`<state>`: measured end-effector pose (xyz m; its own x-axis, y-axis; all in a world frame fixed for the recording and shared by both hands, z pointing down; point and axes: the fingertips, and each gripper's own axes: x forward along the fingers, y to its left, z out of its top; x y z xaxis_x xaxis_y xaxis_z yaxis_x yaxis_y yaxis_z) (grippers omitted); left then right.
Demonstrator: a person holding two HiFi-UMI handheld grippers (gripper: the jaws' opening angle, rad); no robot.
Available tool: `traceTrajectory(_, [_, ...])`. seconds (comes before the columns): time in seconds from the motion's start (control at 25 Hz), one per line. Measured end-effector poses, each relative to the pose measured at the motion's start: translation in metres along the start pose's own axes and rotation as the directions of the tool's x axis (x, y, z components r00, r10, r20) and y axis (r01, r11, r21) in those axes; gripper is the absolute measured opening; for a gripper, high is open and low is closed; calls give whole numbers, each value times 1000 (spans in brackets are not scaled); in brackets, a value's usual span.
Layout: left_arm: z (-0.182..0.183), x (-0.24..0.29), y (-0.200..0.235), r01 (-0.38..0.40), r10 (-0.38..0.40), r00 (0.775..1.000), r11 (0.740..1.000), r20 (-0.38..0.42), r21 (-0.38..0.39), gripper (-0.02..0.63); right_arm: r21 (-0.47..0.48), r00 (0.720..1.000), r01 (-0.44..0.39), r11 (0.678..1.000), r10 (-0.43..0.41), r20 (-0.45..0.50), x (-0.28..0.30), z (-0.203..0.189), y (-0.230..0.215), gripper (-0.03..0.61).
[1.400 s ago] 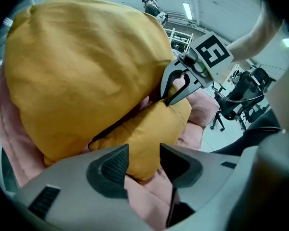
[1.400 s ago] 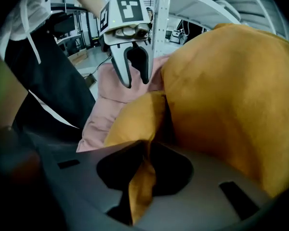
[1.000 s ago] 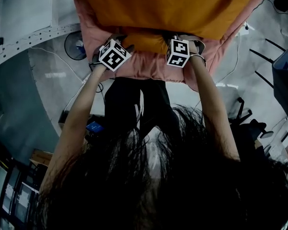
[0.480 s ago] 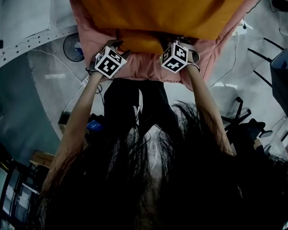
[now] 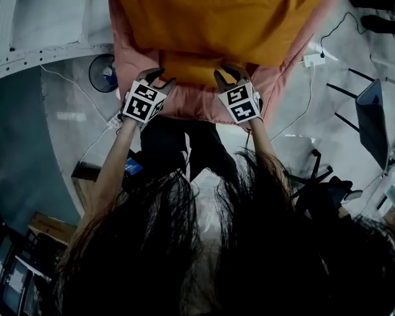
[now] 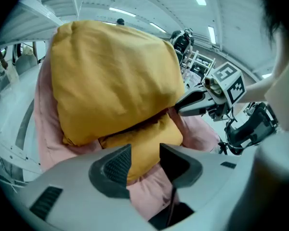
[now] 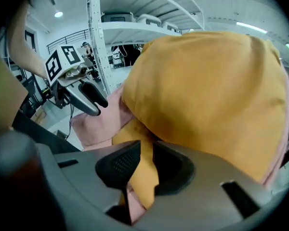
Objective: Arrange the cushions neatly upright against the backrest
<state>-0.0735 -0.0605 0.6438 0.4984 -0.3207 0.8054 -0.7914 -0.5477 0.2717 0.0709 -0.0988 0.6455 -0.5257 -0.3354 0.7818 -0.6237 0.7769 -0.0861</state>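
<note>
I'm clamping the lower orange cushion with left gripper and right gripper, its jaws just loosening; aiming to lift evenly.

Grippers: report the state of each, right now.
Left gripper: closed on the lower edge of the orange cushion.
Right gripper: the same edge pinched between its jaws, which have just been opening slightly.

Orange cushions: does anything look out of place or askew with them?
Yes. The large orange cushion slumps over the smaller orange cushion, covering most of it. The two are stacked on the pink padding instead of standing separately, so the arrangement looks untidy.
</note>
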Motion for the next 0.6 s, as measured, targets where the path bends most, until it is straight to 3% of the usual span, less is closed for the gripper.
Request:
traceTrajectory(0.28, [45,-57,-36,-41,47,981,999,186,-36,189,27,987,-2,1000,-3,162,-71,55,15,87])
traceTrajectory(0.6, [83,-124,-58,-155,177,919,984,353,-88,186,49,952,-30,998,13,307,-123,99,34,86])
